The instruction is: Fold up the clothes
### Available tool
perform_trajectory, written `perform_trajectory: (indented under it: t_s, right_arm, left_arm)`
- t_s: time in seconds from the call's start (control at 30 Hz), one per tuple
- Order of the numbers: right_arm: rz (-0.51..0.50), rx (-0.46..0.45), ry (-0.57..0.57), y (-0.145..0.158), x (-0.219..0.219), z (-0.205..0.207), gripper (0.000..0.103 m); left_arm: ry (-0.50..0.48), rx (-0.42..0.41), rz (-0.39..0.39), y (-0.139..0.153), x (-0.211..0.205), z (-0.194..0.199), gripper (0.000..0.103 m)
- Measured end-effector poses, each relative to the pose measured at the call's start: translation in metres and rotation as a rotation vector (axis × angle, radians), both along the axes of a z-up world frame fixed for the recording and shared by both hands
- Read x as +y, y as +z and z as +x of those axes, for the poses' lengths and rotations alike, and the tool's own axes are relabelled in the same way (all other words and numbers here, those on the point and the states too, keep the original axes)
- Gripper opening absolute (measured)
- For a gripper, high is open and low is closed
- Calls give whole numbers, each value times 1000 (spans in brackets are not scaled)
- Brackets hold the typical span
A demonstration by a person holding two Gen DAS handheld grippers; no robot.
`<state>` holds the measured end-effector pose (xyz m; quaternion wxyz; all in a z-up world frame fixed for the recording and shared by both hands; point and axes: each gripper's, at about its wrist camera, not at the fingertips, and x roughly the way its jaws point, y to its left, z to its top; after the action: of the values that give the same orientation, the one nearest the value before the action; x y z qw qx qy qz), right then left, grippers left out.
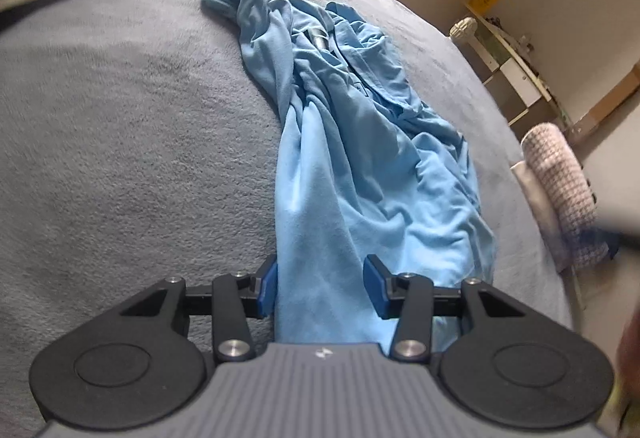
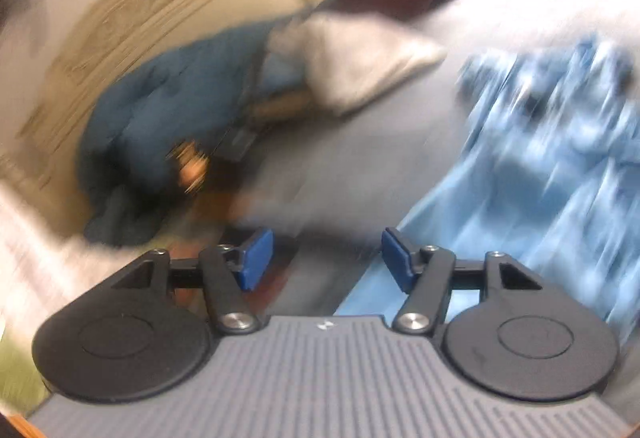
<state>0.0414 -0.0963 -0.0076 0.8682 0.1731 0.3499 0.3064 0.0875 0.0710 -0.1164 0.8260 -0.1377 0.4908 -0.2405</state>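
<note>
A crumpled blue shirt [image 1: 360, 142] lies on the grey blanket [image 1: 120, 142]. Left gripper [image 1: 320, 288] straddles its near end — grip unclear. Right gripper [image 2: 326, 258] gapes open, empty.

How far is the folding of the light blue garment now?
Nothing looks folded yet: the light blue garment lies bunched and twisted on the grey blanket. In hand: its near end runs between the fingers of the left claw. The right claw is open and empty. Spreading and every fold remain.
</note>
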Motion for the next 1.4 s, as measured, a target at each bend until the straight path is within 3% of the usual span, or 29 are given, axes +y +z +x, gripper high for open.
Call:
perform_trajectory:
  t_s: [0.13, 0.2, 0.27, 0.37, 0.4, 0.47, 0.53, 0.57, 0.63, 0.7, 0.8, 0.87, 1.0, 1.07, 1.17, 1.23, 1.27, 1.33, 1.4]
  right_arm:
    - [-220, -10, -75, 1, 24, 84, 66]
    - [-287, 98, -23, -16, 42, 131, 66]
    - [-365, 184, -41, -36, 57, 168, 66]
    - [-464, 205, -92, -58, 70, 200, 62]
    - [-465, 230, -114, -67, 70, 210, 56]
    - [-441, 277, -150, -80, 66, 221, 6]
    - [-395, 309, -198, -88, 59, 227, 5]
    - [-295, 294, -211, -82, 49, 226, 5]
    - [-119, 248, -238, -70, 34, 227, 5]
    - [32, 196, -275, -57, 23, 233, 5]
    - [172, 162, -285, -48, 19, 253, 5]
    - [202, 161, -285, -51, 25, 267, 5]
    - [234, 157, -253, -68, 46, 295, 5]
    - [212, 168, -248, -82, 59, 308, 10]
    - [76, 280, -254, -104, 72, 322, 18]
    - [56, 336, -244, -108, 69, 324, 20]
    - [83, 335, -241, -104, 62, 320, 23]
    - [126, 305, -245, -85, 38, 304, 50]
    - [160, 263, -255, -63, 11, 284, 54]
  left_arm:
    - [-20, -4, 66, -5, -6, -7, 42]
    - [-30, -22, 96, -5, -8, -11, 40]
    - [-44, -37, 113, -5, -9, -15, 39]
    - [-68, -65, 130, -6, -10, -20, 40]
    - [-77, -78, 135, -6, -11, -22, 41]
    - [-93, -98, 126, -7, -10, -25, 48]
    - [-105, -106, 108, -8, -7, -26, 50]
    - [-110, -107, 100, -8, -5, -26, 50]
    - [-107, -93, 70, -8, 2, -23, 49]
    - [-71, -63, 24, -9, 14, -17, 42]
    - [-2, -16, -16, -14, 33, -6, 16]
    - [40, 19, -37, -17, 47, 1, 6]
    - [139, 39, -53, -14, 72, 6, 5]
    - [178, 64, -66, -14, 82, 6, 4]
    - [214, 100, -89, -16, 92, 4, 4]
    - [219, 94, -78, -13, 94, 1, 4]
    - [218, 88, -70, -12, 95, 1, 4]
    - [225, 73, -44, -7, 94, -2, 4]
    - [247, 55, -27, -3, 98, -2, 4]
